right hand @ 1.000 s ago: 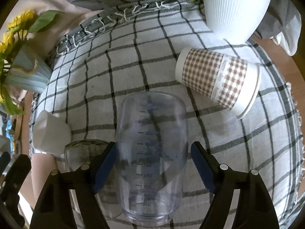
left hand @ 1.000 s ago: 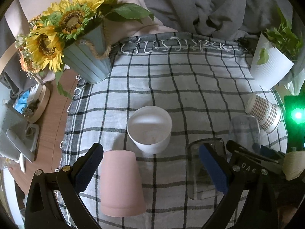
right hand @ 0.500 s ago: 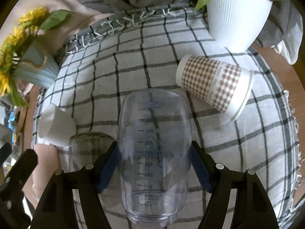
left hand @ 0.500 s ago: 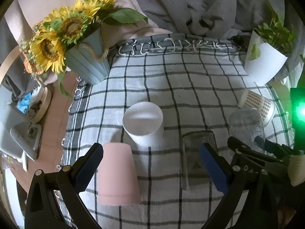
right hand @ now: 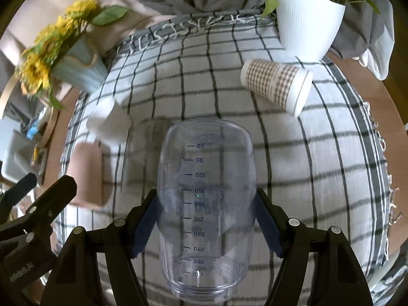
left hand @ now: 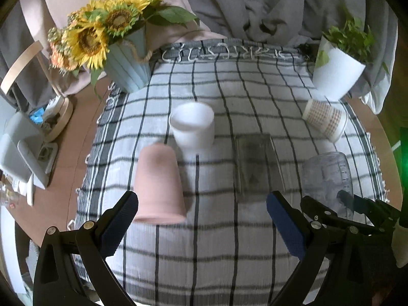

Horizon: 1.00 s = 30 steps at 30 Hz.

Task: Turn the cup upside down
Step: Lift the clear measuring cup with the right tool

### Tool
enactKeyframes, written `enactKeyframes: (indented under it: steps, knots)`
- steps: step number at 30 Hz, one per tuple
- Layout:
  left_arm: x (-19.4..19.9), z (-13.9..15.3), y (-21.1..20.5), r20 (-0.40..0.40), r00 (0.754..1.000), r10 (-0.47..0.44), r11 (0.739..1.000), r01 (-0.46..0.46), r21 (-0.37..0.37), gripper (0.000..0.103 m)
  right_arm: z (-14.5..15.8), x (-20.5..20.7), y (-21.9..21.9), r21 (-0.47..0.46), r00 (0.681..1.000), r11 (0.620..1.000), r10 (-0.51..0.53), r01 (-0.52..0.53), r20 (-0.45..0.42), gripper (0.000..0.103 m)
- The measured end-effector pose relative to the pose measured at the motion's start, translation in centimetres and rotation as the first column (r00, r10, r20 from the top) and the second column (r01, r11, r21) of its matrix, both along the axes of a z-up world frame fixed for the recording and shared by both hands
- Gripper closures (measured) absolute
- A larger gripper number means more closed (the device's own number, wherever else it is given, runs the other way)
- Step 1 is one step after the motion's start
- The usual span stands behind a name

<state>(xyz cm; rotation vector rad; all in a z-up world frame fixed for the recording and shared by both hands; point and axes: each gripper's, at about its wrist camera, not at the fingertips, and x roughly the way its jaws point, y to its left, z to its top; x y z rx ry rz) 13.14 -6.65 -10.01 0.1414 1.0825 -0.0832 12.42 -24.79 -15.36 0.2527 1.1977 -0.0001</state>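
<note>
My right gripper (right hand: 206, 225) is shut on a clear plastic measuring cup (right hand: 206, 204) with printed volume marks; the cup lies along the fingers with its open rim toward the camera, held above the checked cloth. The same cup (left hand: 327, 176) and gripper (left hand: 343, 207) show at the right of the left wrist view. My left gripper (left hand: 201, 219) is open and empty, above the cloth near its front. A pink cup (left hand: 158, 186) stands upside down by the left finger. A white cup (left hand: 192, 127) stands upright. A clear glass (left hand: 257, 165) stands between them and the measuring cup.
A checked paper cup (right hand: 276, 86) lies on its side at the right. A white plant pot (right hand: 306, 17) stands at the back right, a blue sunflower pot (left hand: 127, 66) at the back left. The checked cloth (left hand: 229, 84) covers a round wooden table.
The right gripper closed on the measuring cup and lifted it. The left gripper pulled back and up, so the pink, white and glass cups now sit farther away.
</note>
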Motion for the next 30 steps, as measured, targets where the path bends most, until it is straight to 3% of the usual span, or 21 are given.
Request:
enactKeyframes:
  steps: [17,30]
  knots:
    - [-3.8,-4.2,0.9,-0.119,0.992,0.045,0.999,-0.044,0.01,0.0,-4.7,-3.2,0.9,-0.015,0.994,0.999,0.034,-0.035,-0.105,0.031]
    - [-3.8,-4.8,0.9,-0.137,0.989,0.053,0.999,-0.051,0.016,0.0,-4.8,-3.2,1.2,-0.016,0.993,0.999,0.044,-0.046,-0.106,0.03]
